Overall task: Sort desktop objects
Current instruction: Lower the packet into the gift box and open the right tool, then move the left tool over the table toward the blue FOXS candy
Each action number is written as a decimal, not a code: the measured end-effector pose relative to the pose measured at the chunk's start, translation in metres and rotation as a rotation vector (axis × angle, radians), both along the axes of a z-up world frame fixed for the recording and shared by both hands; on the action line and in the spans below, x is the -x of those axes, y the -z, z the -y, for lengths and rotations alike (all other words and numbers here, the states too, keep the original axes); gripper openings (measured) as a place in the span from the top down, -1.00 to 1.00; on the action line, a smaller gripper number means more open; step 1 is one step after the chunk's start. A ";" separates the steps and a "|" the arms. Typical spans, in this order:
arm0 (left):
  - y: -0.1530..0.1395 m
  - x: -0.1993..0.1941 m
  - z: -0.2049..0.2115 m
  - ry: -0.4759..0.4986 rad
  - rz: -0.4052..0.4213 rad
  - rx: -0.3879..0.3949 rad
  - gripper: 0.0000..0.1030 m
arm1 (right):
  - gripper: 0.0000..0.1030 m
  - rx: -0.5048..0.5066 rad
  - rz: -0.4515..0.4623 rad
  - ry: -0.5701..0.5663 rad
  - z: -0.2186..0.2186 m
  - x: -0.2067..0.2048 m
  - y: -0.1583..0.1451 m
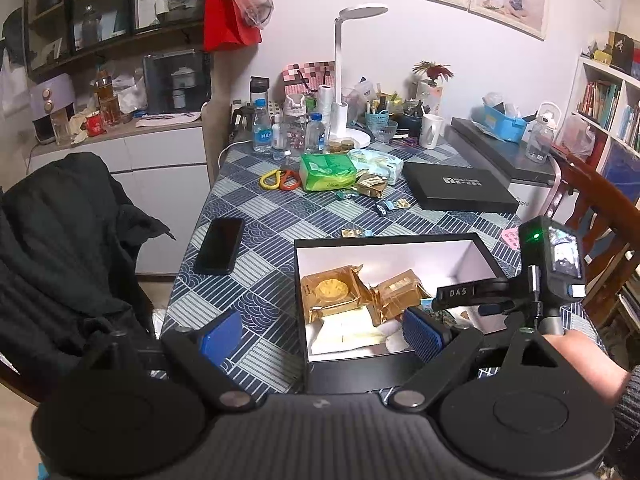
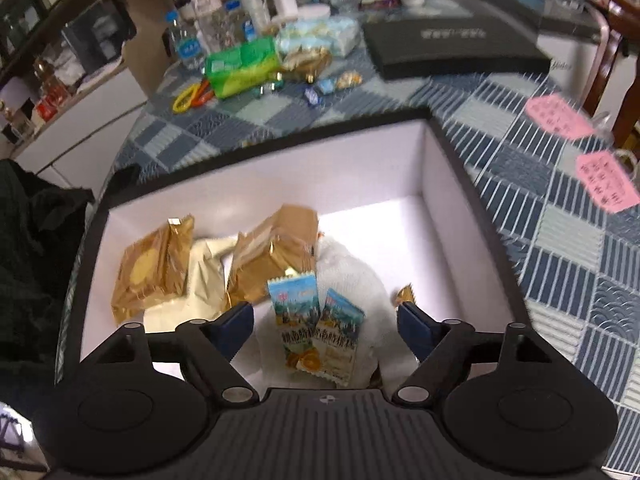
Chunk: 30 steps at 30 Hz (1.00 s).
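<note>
A dark jacket (image 1: 60, 240) hangs over a chair at the far left, beside the bench (image 1: 272, 216) with its blue checked cloth. A black phone (image 1: 219, 245) lies flat near the bench's left edge. Further back, yellow and orange scissor handles (image 1: 280, 179) sit just left of a green packet (image 1: 326, 172), with small wrapped sweets (image 1: 390, 205) scattered to its right. A flat black lid (image 1: 456, 192) lies to the right of those.

The left gripper (image 1: 320, 336) hovers at the near left corner of an open black box (image 1: 384, 240) with a white lining, its blue-padded fingers spread wide with nothing between them. One finger is outside the box, the other over its inside.

Inside the box, from the left: a gold-wrapped cake (image 2: 150, 268) against the left wall, a second gold packet (image 2: 272, 256) near the middle, then two blue-and-white snack sachets (image 2: 316, 328) lying on white padding (image 2: 352, 276), and a small gold sweet (image 2: 405, 294) to the right.

The right gripper (image 2: 326, 328) hangs just above the sachets, fingers wide apart and empty, the sachets lying in the gap below. Its right fingertip is just beside the gold sweet.

Two pink paper notes (image 2: 560, 116) lie on the cloth right of the box.
</note>
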State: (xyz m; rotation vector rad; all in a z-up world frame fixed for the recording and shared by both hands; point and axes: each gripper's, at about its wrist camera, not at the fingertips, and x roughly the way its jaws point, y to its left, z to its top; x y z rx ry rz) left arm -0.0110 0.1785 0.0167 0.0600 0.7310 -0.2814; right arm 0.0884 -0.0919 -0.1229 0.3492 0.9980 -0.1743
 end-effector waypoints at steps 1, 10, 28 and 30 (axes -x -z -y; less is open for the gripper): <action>0.000 0.000 -0.001 0.001 -0.002 0.004 -1.00 | -0.70 0.010 0.022 0.004 -0.002 0.003 -0.006; 0.000 -0.020 -0.016 -0.034 -0.044 0.111 -1.00 | -1.00 0.266 0.221 -0.029 -0.037 0.050 -0.058; -0.039 -0.143 0.060 0.069 0.029 0.108 -1.00 | -1.00 0.245 0.376 -0.057 -0.021 0.098 -0.080; -0.039 -0.163 0.082 0.093 0.027 0.051 -1.00 | -1.00 0.231 0.384 -0.063 -0.013 0.097 -0.080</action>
